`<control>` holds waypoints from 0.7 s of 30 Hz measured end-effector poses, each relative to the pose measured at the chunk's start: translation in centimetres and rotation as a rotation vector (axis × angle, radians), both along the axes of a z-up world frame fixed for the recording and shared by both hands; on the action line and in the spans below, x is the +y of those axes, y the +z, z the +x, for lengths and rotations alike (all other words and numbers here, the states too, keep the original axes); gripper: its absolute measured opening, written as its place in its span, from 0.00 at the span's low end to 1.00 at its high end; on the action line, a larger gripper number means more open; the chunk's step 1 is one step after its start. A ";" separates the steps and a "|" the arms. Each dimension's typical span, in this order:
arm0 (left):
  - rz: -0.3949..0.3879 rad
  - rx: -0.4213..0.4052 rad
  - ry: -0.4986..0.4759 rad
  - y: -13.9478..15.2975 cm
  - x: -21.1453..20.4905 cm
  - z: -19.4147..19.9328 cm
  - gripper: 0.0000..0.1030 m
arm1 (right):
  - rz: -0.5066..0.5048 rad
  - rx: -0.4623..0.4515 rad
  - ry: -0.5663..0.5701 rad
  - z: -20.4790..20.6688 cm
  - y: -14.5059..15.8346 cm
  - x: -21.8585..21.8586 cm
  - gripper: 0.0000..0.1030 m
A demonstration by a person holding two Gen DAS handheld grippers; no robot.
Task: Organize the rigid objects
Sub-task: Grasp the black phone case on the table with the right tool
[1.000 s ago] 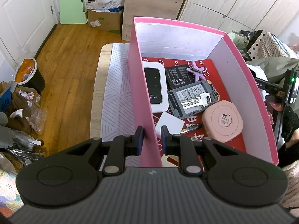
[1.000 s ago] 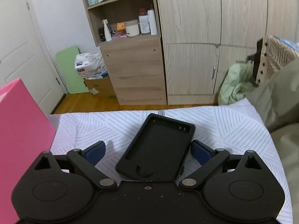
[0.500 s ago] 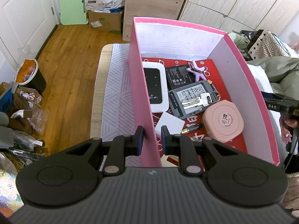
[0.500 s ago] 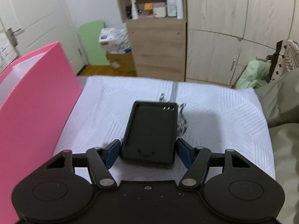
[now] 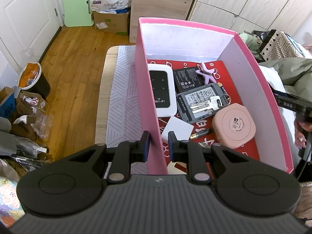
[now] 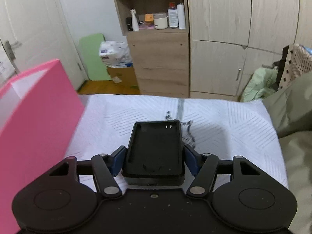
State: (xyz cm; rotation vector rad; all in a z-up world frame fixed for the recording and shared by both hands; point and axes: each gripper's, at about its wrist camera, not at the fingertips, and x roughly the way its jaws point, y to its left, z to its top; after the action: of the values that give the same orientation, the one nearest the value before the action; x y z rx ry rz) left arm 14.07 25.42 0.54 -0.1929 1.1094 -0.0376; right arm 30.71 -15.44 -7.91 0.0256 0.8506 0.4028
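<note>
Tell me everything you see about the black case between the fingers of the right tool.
The black case is a shallow rectangular tray, probably matte plastic, with rounded corners and its hollow side facing up. Two small metal contacts sit at its far end and a slot shows on its near edge. The right tool is closing, its blue pads against both long sides, above the white patterned cloth.

White router (image 5: 162,89) in the pink box (image 5: 259,81), just ahead of the left gripper: "Wi-Fi", first letter partly cut by the box wall. Pink round case (image 5: 234,127), ahead-right: "02" on its lid label, small print below unreadable. Black strap (image 5: 288,102) at far right: "D&S". Grey device (image 5: 200,101) label and black battery (image 5: 186,80): print too small to read.
</note>
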 end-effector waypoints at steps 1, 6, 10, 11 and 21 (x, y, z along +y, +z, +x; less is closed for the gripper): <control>0.001 0.000 -0.001 0.0 -0.1 0.0 0.16 | 0.004 -0.006 0.002 -0.5 0.2 -0.1 0.66; 0.012 -0.009 0.001 0.0 -0.3 -0.1 0.16 | -0.004 -0.026 0.014 -2.5 1.0 -0.4 0.66; 0.029 -0.012 0.006 0.1 -0.7 -0.2 0.16 | -0.007 -0.039 0.021 -3.4 1.5 -0.7 0.66; 0.034 -0.012 0.007 0.1 -0.8 -0.2 0.16 | -0.010 -0.039 0.025 -3.6 1.5 -0.7 0.66; 0.062 -0.007 0.025 0.1 -1.4 0.0 0.16 | -0.074 0.028 0.098 -3.8 -0.4 -0.1 0.66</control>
State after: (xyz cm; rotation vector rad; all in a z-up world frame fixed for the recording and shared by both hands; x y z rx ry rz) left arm 14.04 24.01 0.66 -0.1510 1.0994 0.0182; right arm 26.93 -15.58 -8.27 -0.0789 0.8957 0.4635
